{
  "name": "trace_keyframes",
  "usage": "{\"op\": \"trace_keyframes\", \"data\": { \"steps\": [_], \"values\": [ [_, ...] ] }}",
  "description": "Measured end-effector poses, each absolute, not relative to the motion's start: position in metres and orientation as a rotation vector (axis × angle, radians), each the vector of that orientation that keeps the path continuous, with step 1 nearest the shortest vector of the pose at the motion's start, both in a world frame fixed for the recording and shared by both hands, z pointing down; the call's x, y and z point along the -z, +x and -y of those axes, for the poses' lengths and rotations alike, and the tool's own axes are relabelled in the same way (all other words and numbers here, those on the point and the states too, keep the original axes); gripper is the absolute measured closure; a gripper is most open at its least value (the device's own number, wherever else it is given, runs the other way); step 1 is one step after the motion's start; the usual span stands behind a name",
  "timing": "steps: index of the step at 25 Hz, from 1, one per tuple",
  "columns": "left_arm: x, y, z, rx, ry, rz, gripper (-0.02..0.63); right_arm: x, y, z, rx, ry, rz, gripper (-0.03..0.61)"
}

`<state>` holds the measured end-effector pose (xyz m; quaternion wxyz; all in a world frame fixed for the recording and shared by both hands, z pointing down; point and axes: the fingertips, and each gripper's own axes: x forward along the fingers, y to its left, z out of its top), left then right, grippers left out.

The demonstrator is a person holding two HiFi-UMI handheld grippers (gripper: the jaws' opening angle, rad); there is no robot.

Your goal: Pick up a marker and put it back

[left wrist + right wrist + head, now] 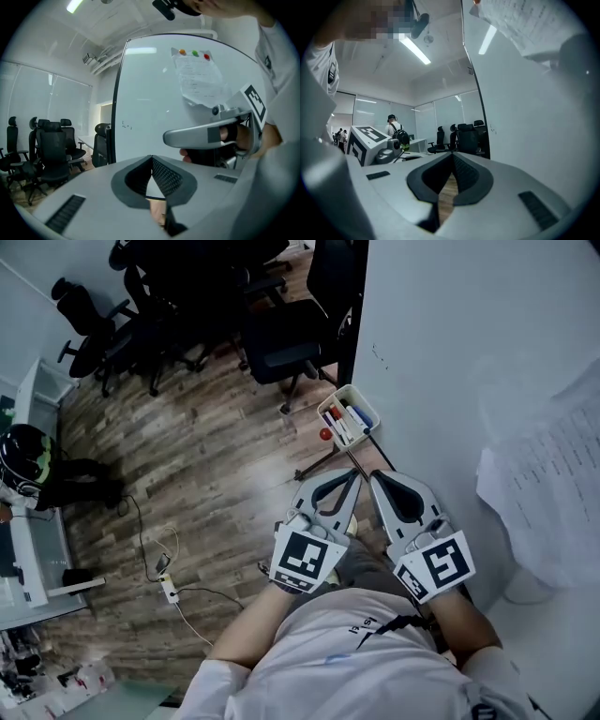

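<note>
**Grippers empty, markers ahead**

Left gripper (352, 479) and right gripper (377, 479) sit closed on nothing, tips side by side. Markers (345, 421) lie in the tray (330, 405) just beyond them; open one before reaching, straddling a single marker.

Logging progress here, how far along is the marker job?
Nothing looks done: the markers sit in their tray on the whiteboard. In hand: nothing, the left claw and right claw are shut and empty. Left: pick one up, put it back.
</note>
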<state>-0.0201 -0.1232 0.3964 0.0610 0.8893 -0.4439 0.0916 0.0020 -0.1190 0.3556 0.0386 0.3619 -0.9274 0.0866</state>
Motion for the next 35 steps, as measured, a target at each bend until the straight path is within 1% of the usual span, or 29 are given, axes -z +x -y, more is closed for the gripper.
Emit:
{"op": "trace_keyframes", "data": {
  "steps": [6, 11, 12, 13, 15, 20, 26, 35],
  "values": [
    [-0.444, -0.005, 0.177, -0.461, 2.723, 1.321, 0.601, -0.375, 0.007, 0.168, -0.284, 1.105, 2.87, 0.565],
    [-0.476, -0.002, 0.198, -0.631, 2.8, 1.307, 0.598, -0.389, 0.001, 0.169, -0.33, 1.096, 2.881, 0.565],
    [-0.484, 0.0, 0.202, -0.67, 2.817, 1.302, 0.573, -0.393, 0.001, 0.169, -0.341, 1.1, 2.879, 0.565],
    [-0.493, 0.002, 0.206, -0.708, 2.833, 1.29, 0.534, -0.398, 0.002, 0.169, -0.357, 1.106, 2.875, 0.565],
    [-0.509, 0.006, 0.211, -0.784, 2.863, 1.26, 0.494, -0.406, 0.006, 0.167, -0.391, 1.127, 2.859, 0.565],
    [-0.535, 0.012, 0.222, -0.942, 2.934, 1.229, 0.477, -0.425, 0.015, 0.163, -0.421, 1.198, 2.803, 0.565],
    [-0.551, 0.009, 0.23, -0.996, 2.933, 1.224, 0.477, -0.435, 0.02, 0.157, -0.441, 1.247, 2.763, 0.565],
    [-0.543, 0.008, 0.237, -0.893, 2.937, 1.179, 0.479, -0.435, 0.022, 0.151, -0.44, 1.259, 2.744, 0.565]
  ]
}}
